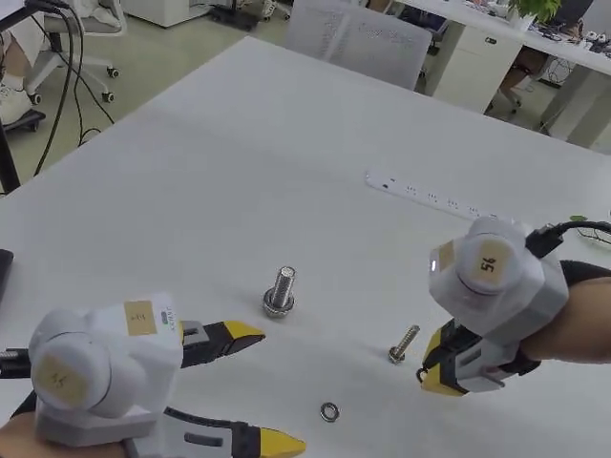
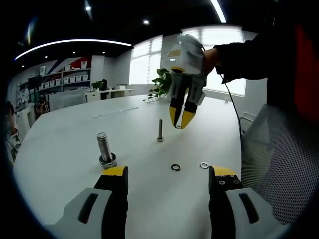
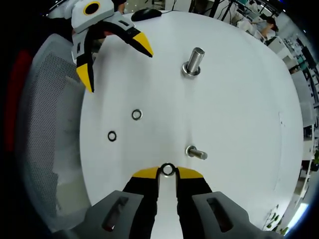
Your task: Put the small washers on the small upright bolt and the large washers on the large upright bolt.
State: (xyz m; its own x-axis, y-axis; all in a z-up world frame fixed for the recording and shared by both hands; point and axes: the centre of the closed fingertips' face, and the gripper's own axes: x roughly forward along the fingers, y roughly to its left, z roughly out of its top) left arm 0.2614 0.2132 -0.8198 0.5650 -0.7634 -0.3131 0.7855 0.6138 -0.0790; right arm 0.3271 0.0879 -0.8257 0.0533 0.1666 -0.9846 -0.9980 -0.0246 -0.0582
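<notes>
While the white bench (image 1: 286,143) carries everything, the left tongs (image 1: 270,387) gape wide and empty, and the right tongs (image 3: 168,175) are nearly closed. The large bolt (image 3: 193,61) and the small bolt (image 3: 196,152) stand upright, apart. Just beside the latter, the right tongs pinch a small washer (image 3: 168,170), and two loose washers (image 3: 136,114) lie before the left tongs.

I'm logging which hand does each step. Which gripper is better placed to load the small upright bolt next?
Right. The right gripper pinches a small silver metal washer between its yellow-tipped fingers, close beside the thin silver upright bolt. The left gripper is open and holds nothing.
</notes>
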